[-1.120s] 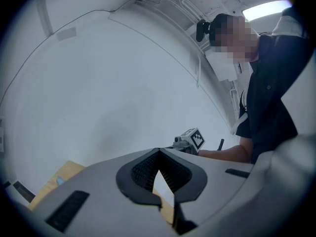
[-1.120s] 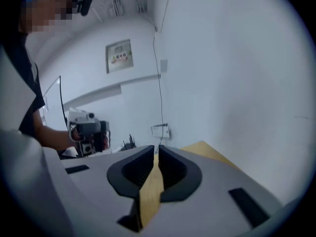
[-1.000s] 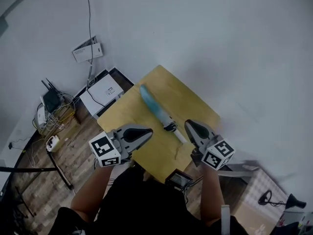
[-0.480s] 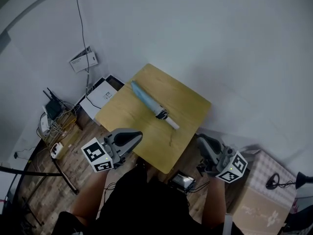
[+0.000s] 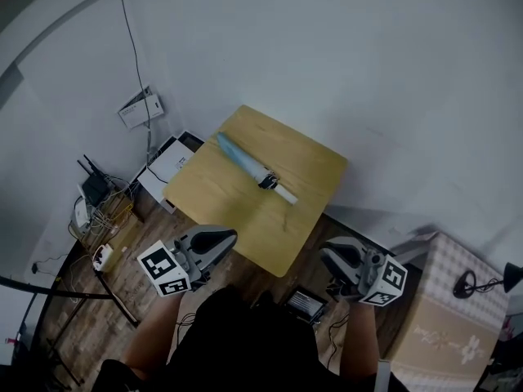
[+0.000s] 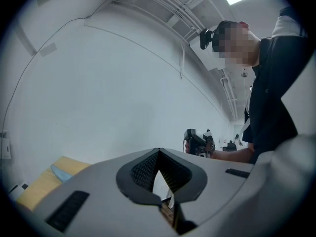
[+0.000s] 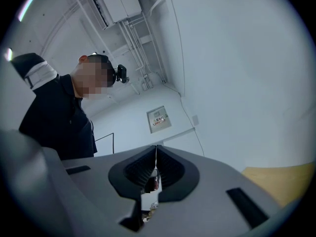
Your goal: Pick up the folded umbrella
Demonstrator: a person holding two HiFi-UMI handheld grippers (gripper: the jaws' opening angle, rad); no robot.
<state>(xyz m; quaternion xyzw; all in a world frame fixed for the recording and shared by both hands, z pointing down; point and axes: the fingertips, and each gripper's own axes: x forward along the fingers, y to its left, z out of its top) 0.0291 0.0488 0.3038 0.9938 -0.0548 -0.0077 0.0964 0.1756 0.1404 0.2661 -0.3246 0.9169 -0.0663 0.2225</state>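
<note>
The folded umbrella [image 5: 245, 165], light blue with a black strap and a white handle, lies diagonally on the yellow wooden table [image 5: 306, 166]. Both grippers hang off the table's near edge, apart from the umbrella. My left gripper [image 5: 232, 236] is shut and empty near the table's near left side. My right gripper [image 5: 326, 251] is shut and empty beside the near right corner. In the left gripper view the jaws of the left gripper [image 6: 158, 150] meet at the tip, with the umbrella [image 6: 61, 172] far off at lower left. The right gripper [image 7: 156, 147] points up at the wall.
A patterned cardboard box [image 5: 445, 317] stands at right. A black device [image 5: 304, 303] lies on the floor under the table's near corner. A white machine [image 5: 170, 158], routers and tangled cables [image 5: 96, 198] crowd the floor at left. A black pole [image 5: 49, 288] crosses the lower left.
Both grippers have drawn back from over the table to beyond its near edge. The right one was next to the umbrella's handle before. The umbrella lies as it did.
</note>
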